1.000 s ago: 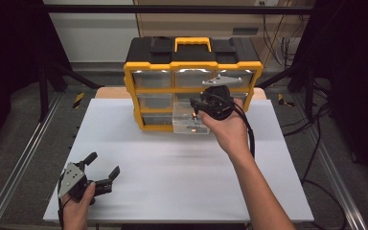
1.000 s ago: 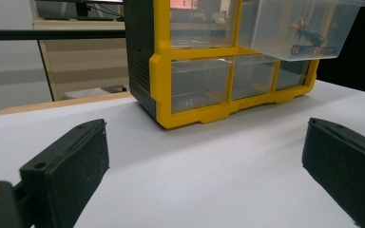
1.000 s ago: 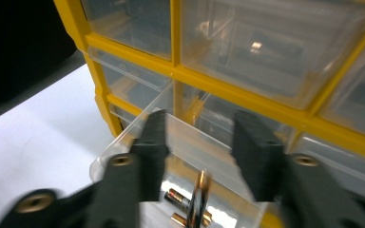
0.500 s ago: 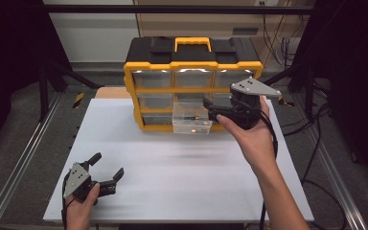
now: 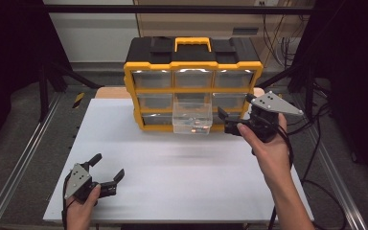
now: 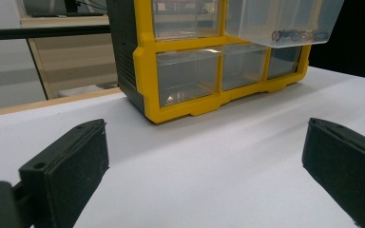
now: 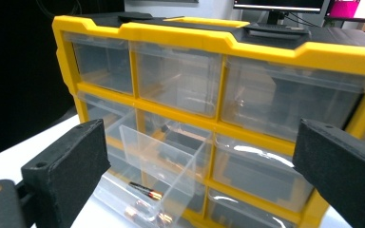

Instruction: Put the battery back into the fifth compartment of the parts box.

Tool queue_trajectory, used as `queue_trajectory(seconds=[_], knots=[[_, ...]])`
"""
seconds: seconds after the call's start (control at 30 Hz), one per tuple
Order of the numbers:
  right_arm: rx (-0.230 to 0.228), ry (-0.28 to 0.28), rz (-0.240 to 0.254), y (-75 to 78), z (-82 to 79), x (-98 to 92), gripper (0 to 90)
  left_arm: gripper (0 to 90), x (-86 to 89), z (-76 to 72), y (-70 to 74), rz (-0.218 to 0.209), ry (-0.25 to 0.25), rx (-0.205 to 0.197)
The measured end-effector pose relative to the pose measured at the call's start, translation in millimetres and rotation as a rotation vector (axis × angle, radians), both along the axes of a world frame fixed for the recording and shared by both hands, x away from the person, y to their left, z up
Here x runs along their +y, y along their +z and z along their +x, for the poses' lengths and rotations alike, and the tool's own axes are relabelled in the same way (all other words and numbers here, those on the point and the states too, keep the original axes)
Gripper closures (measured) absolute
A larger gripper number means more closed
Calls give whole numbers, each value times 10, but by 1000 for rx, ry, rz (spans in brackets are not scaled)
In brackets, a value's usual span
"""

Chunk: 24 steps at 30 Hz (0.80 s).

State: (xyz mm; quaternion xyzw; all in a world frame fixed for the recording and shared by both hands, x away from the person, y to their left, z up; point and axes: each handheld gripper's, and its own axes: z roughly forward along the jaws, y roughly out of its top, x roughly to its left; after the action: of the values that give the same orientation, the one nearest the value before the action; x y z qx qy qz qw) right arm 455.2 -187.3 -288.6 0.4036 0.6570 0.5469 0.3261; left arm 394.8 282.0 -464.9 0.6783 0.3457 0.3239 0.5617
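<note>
Drawer [image 5: 191, 120] stands pulled out from the middle of the yellow organizer [image 5: 191, 72] on our white table [image 5: 182, 177], small batteries [image 7: 145, 191] inside, our right gripper [image 5: 230, 120] just beside it with fingers spread, our left gripper [image 5: 106, 170] well apart from it, fingers wide open.

Open board in front, the cabinet walls off the back

The white board [image 5: 182, 177] lies bare between my left tongs [image 5: 106, 171], low at its near left corner with jaws spread, and my right tongs [image 5: 226, 120], also spread, raised just right of the drawer [image 5: 192, 119]. That clear drawer juts out of the yellow cabinet [image 5: 191, 88] over the board, with batteries [image 7: 145, 191] in it. The cabinet blocks the whole back middle; bare strips of board run along either side of it.
</note>
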Motion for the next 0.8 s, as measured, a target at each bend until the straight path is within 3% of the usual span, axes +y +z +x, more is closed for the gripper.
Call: queue_trajectory(seconds=[0.8], knots=[[-7, -39, 24, -381, -172, -514, 46, 14, 27, -23, -1, -5, 9, 5]])
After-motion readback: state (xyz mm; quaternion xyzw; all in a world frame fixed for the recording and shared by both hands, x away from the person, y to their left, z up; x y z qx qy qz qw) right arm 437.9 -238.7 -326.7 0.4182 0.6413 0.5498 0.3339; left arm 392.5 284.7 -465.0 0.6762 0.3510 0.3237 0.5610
